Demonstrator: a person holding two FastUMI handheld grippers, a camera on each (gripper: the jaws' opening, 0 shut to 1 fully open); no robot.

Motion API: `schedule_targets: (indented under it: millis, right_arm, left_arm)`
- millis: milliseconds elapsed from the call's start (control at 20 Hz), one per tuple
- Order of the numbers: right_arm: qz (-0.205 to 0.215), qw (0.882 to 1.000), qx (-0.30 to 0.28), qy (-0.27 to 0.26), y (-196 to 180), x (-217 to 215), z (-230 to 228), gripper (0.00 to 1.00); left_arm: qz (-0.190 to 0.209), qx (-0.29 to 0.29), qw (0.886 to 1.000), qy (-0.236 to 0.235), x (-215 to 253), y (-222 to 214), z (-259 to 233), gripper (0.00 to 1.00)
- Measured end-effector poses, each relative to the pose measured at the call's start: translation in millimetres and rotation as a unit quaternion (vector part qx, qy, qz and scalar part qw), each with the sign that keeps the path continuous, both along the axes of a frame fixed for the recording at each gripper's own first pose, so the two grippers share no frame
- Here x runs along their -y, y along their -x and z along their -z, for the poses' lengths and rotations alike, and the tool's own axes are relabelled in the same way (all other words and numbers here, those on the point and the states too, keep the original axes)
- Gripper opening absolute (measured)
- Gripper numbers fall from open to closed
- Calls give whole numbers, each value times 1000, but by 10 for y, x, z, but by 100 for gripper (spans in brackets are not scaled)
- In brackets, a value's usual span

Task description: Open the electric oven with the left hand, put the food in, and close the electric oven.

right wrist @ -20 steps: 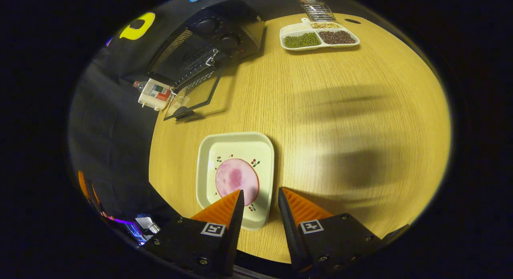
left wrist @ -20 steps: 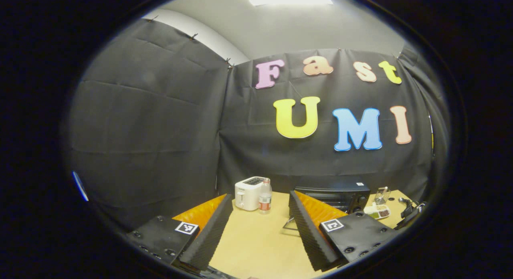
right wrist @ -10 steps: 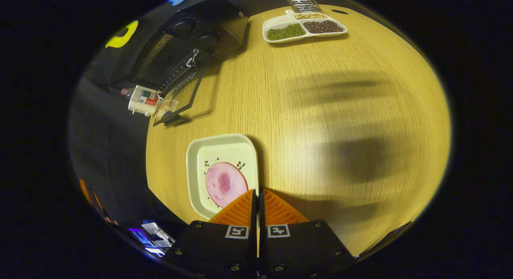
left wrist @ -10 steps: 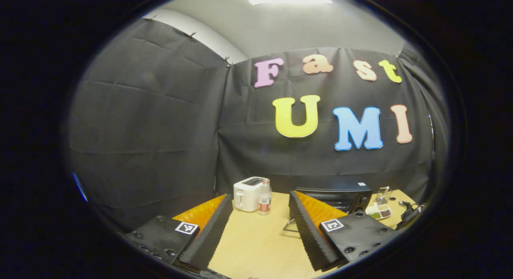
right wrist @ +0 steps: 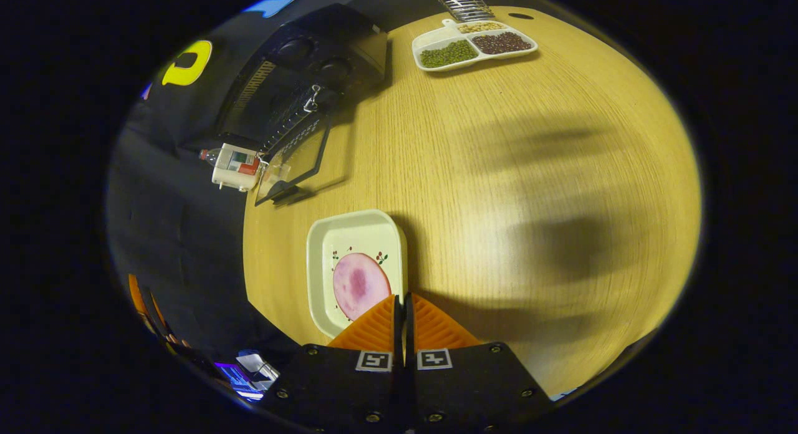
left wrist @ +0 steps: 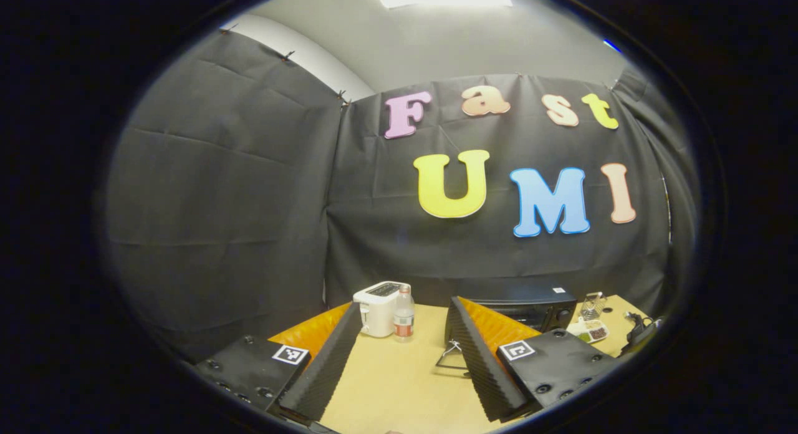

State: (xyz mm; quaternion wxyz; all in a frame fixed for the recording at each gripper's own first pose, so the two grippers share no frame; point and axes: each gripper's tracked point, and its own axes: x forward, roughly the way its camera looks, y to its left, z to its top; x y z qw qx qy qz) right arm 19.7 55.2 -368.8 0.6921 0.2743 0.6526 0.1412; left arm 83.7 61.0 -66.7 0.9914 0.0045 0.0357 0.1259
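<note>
Closing within the last second, the right gripper (right wrist: 402, 309) now pinches the cream square plate's (right wrist: 321, 259) rim; the black electric oven (right wrist: 293, 85) stands open, the left gripper (left wrist: 399, 340) spread, empty.

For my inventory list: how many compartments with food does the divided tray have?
3. In the divided tray: green beans at left, dark beans at right, pale beans behind them.

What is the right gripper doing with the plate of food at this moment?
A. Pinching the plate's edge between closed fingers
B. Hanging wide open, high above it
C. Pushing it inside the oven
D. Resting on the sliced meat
A: in the right gripper view the right gripper has its fingers pressed together on the rim of the plate, which sits on the table outside the open oven.
</note>
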Motion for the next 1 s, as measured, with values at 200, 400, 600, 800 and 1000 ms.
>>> schedule_targets:
  millis: [200, 400, 600, 800, 1000]
  right_arm:
    - [9, 1000, 5, -29, -29, -176, -198, 0]
    - [35, 998, 17, -44, -176, -374, -410, 1]
    - [70, 996, 37, -47, -416, -609, -581, 0]
    - [110, 992, 39, -53, -625, -836, -675, 0]
    - [168, 983, 39, -64, -851, -1072, -713, 0]
  left_arm:
    - [7, 3, 1000, 10, -9, -70, 8, 100]
    - [12, 10, 1000, 7, -40, -139, -24, 100]
    - [17, 10, 1000, 7, -112, -204, 0, 100]
    - [13, 16, 1000, 12, -286, -250, -1, 100]
    - [4, 12, 1000, 12, -537, -266, 53, 100]
